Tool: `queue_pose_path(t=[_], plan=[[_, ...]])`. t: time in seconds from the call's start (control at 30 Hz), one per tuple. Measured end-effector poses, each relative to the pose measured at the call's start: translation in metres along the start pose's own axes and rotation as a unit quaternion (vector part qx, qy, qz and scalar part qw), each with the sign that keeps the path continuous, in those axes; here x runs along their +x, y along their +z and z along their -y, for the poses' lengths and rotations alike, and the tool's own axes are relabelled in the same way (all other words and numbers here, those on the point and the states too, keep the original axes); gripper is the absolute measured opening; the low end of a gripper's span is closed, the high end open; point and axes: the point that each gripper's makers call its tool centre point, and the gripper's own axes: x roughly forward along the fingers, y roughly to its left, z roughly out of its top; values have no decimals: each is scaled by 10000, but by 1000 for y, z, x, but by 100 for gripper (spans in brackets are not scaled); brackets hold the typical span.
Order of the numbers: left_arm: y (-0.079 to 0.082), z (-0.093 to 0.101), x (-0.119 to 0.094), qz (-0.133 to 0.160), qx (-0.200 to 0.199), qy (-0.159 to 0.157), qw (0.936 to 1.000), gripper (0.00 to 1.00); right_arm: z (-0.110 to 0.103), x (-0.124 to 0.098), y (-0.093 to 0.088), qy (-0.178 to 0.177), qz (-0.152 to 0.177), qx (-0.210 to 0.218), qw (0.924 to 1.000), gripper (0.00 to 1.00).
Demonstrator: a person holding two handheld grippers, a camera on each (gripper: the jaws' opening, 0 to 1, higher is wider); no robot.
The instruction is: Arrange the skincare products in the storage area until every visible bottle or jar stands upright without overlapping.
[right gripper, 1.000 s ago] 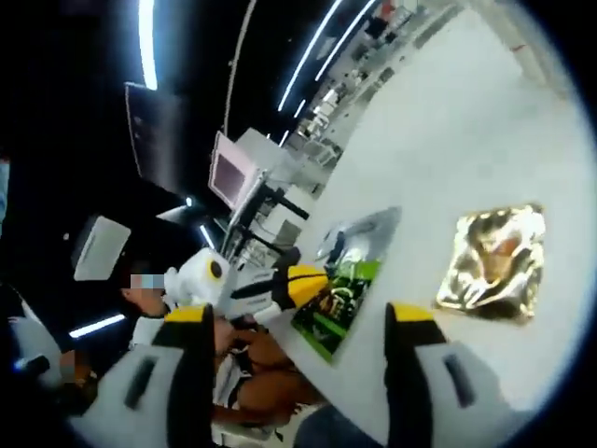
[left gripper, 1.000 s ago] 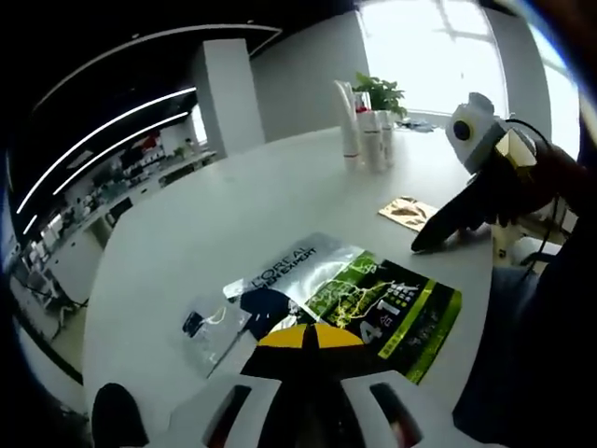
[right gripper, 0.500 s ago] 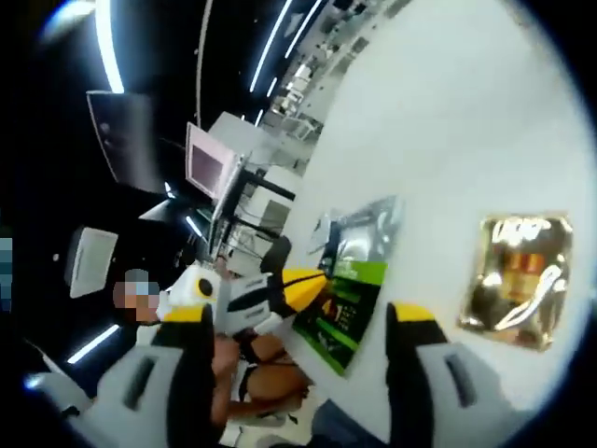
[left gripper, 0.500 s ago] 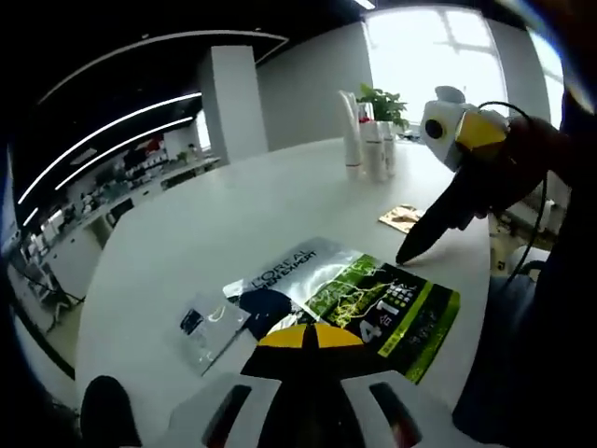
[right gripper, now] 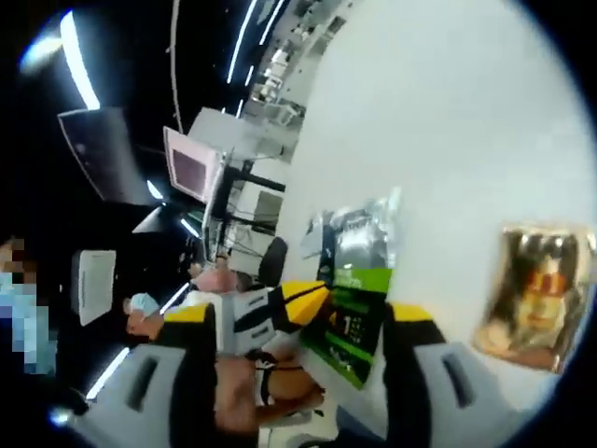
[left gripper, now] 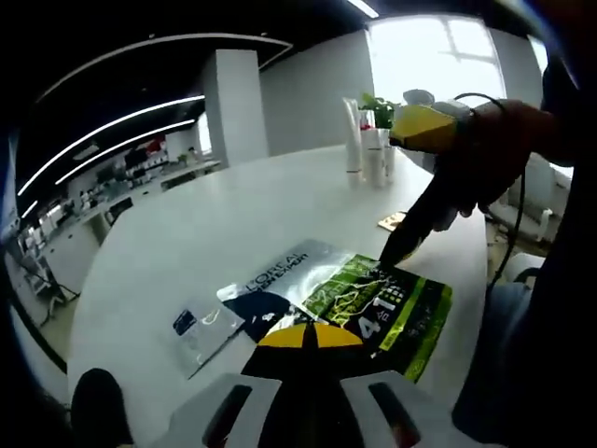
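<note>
Tabletop [left gripper: 233, 215]: white and rounded, carrying all the items; it fills the upper right of the right gripper view [right gripper: 438, 121].
Left hand-held gripper [left gripper: 312, 338]: its white jaws with yellow tips rise from the bottom of the left gripper view, drawn together with no gap showing between the tips and nothing held; the tips sit over the near edge of the green sachet. In the right gripper view it comes in from the left [right gripper: 312, 297], its yellow tip at the sachet's edge.
Right hand-held gripper [right gripper: 308, 322]: jaws spread wide apart, empty, framing the green sachet. In the left gripper view it reaches in from the right [left gripper: 390, 254], dark tip down just at the far edge of the green sachet; I cannot tell whether it touches.
Green sachet [left gripper: 368, 303]: flat silver and green packet lying on the tabletop near its edge; also seen in the right gripper view [right gripper: 354, 299].
Clear packet [left gripper: 201, 327]: small, flat, just beside the green sachet.
Gold sachet [right gripper: 536, 299]: lying flat, apart from the green one; its corner shows past the right hand-held gripper [left gripper: 392, 222].
Bottles [left gripper: 366, 145]: white tubes and bottles standing upright in a close group at the far side of the tabletop, a potted plant [left gripper: 378, 105] behind them.
</note>
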Motion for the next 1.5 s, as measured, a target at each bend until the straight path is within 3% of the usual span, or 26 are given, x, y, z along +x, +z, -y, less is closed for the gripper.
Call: queue_pose_path(t=[0.2,0.4,0.43,0.57,0.63,0.77,0.9,1.03,1.23,1.27,1.5], plan=[[0,5,0,38,-5,-17,10000,0,5,4,-1,45,-58,187,9998,65],[-1,6,1,74,-43,-42,10000,0,19,7,2,-270,-170,-226,9992,49],[-1,6,1,78,-50,-51,9999,0,25,7,6,-392,-24,-192,9990,44],[-1,5,1,85,-49,-50,9999,0,45,7,-1,-846,-144,-1007,9912,15],[-1,5,2,78,-44,-41,10000,0,52,6,-7,-950,-201,-1204,9880,1],[0,5,1,102,-54,-18,9999,0,48,8,-7,-697,45,-963,9929,0],[1,5,0,74,-6,15,10000,0,44,8,-8,-672,222,-1077,9917,0],[1,6,0,135,19,-36,9999,0,44,7,-7,-541,364,-848,9943,0],[4,-2,-3,260,-357,95,9990,18,43,4,-4,-476,432,-764,9950,0],[9,0,-3,384,-634,6,9972,21,42,3,-4,-466,445,-761,9950,0],[14,2,-6,456,-672,28,9967,28,36,4,0,-368,482,-817,9948,0]])
